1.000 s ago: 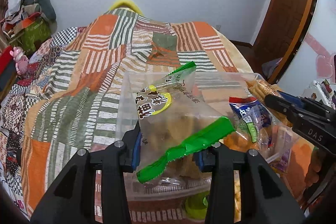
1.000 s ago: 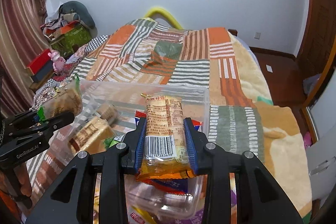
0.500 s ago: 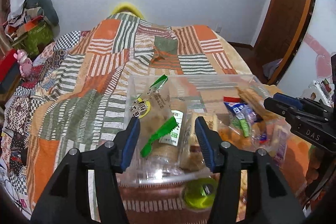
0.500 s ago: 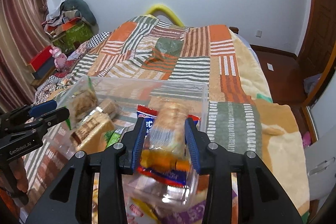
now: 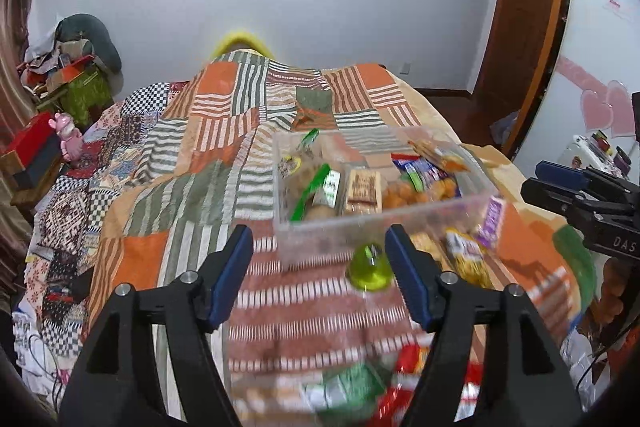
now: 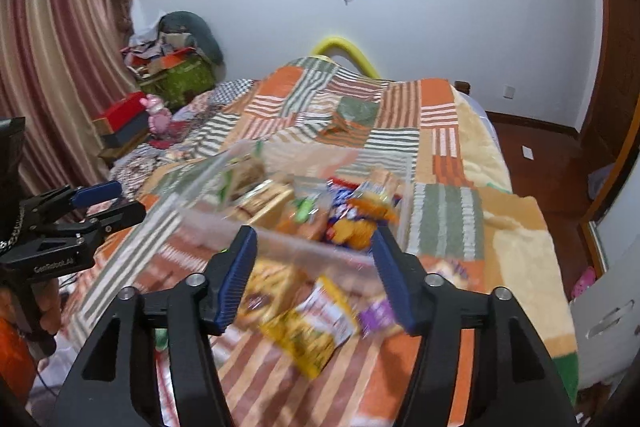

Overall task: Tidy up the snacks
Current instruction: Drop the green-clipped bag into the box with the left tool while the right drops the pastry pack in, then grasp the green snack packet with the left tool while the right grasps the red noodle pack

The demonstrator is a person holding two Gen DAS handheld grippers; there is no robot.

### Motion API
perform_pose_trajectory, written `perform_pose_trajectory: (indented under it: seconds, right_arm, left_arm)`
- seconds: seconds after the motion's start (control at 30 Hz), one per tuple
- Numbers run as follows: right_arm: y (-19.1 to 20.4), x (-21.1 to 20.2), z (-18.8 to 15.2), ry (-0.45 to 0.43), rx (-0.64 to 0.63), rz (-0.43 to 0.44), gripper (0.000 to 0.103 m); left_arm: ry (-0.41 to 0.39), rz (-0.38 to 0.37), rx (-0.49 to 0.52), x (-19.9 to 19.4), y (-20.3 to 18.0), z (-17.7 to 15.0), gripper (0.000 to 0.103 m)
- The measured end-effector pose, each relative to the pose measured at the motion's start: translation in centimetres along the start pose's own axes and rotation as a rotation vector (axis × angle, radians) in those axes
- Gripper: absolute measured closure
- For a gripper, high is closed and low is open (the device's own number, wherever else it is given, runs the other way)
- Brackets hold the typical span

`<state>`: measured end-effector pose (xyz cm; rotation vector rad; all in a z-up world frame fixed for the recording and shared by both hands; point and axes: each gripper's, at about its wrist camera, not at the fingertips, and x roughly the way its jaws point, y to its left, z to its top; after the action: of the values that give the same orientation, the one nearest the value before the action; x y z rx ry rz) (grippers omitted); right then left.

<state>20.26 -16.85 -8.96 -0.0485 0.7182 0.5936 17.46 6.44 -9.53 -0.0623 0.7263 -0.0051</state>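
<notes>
A clear plastic bin (image 5: 384,219) sits on the patchwork bedspread and holds several snack packs, among them a green-sealed bag (image 5: 308,183) and an orange pack (image 6: 366,213). The bin also shows in the right wrist view (image 6: 280,239). My left gripper (image 5: 320,259) is open and empty, pulled back in front of the bin. My right gripper (image 6: 314,259) is open and empty, just short of the bin's near wall. A green jelly cup (image 5: 370,267) and a yellow pack (image 6: 316,323) lie on the bed in front of the bin.
More loose packs (image 5: 360,383) lie blurred near the bed's front edge. A purple pack (image 6: 378,311) lies right of the yellow one. Clutter and a red box (image 5: 32,143) stand left of the bed. A wooden door (image 5: 516,27) is at the right.
Both grippers let go of their packs, which now lie in the bin. Both opened wide and drew back and up from the bin.
</notes>
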Motion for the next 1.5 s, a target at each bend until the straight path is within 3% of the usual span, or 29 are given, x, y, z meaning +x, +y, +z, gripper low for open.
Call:
perform_pose_trajectory:
  seconds: [0.27, 0.37, 0.73, 1.0, 1.2, 1.5]
  right_arm:
    - [3.7, -1.0, -4.1, 0.04, -0.012, 0.085, 0.03]
    - [5.3, -0.3, -5.6, 0.08, -0.037, 0.109, 0.019]
    - [8.7, 3.5, -9.1, 0.229, -0.099, 0.155, 0.008]
    - [8.3, 5.9, -10.0, 0.295, -0.093, 0.112, 0.01]
    - [7.1, 5.6, -9.9, 0.277, -0.05, 0.101, 0.037]
    - [5.5, 3.7, -9.4, 0.221, -0.013, 0.074, 0.041]
  left_arm:
    - [0.04, 0.017, 0.02, -3.8, 0.1, -5.4, 0.03]
    - [0.066, 0.021, 0.009, -4.6, 0.2, -7.8, 0.03]
    - [0.153, 0.013, -0.04, -5.0, 1.2, -13.2, 0.03]
    - [0.194, -0.022, -0.038, -3.2, 0.6, -13.8, 0.03]
    - [0.217, -0.041, -0.03, -1.3, 0.0, -13.5, 0.03]
    - [0.258, -0.068, -0.014, 2.6, -1.0, -12.8, 0.03]
